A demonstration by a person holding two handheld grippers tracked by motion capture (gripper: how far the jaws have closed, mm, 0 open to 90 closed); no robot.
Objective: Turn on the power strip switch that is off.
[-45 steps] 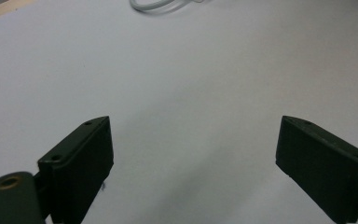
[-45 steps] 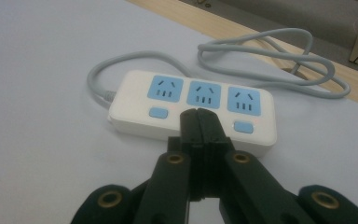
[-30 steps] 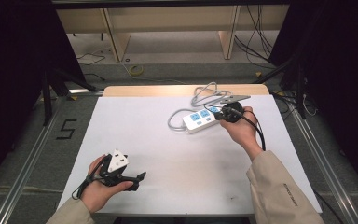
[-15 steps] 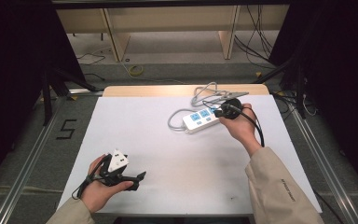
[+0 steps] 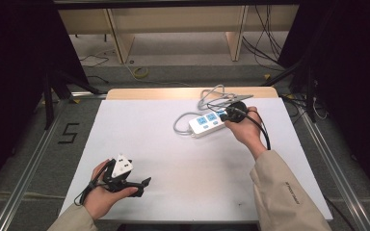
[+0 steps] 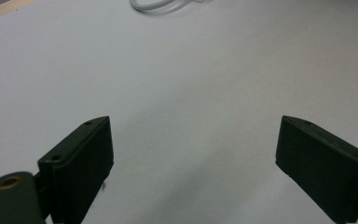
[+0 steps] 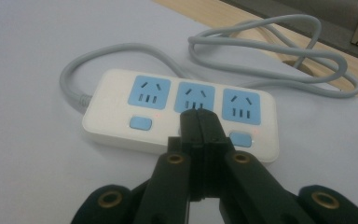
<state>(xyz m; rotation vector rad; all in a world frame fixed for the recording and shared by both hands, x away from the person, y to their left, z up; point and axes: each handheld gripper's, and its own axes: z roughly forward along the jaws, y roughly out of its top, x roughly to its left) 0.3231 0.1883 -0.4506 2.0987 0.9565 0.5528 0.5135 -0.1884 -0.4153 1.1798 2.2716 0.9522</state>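
Your right gripper (image 7: 200, 122) has its jaws clenched together with nothing between them, their tips over the middle of the white power strip (image 7: 121, 121), just below its centre socket. Your left gripper (image 6: 193, 163) is released, jaws wide apart over bare white table (image 6: 191, 84), the power strip's grey cable (image 6: 161, 5) far ahead of them.

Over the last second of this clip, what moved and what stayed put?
Little changed. The right hand-held gripper edged slightly left along the power strip; its jaws are shut, with the tip over the middle switch. The strip and its cord kept their place, and the left hand-held gripper stayed open and empty near the table's front left.
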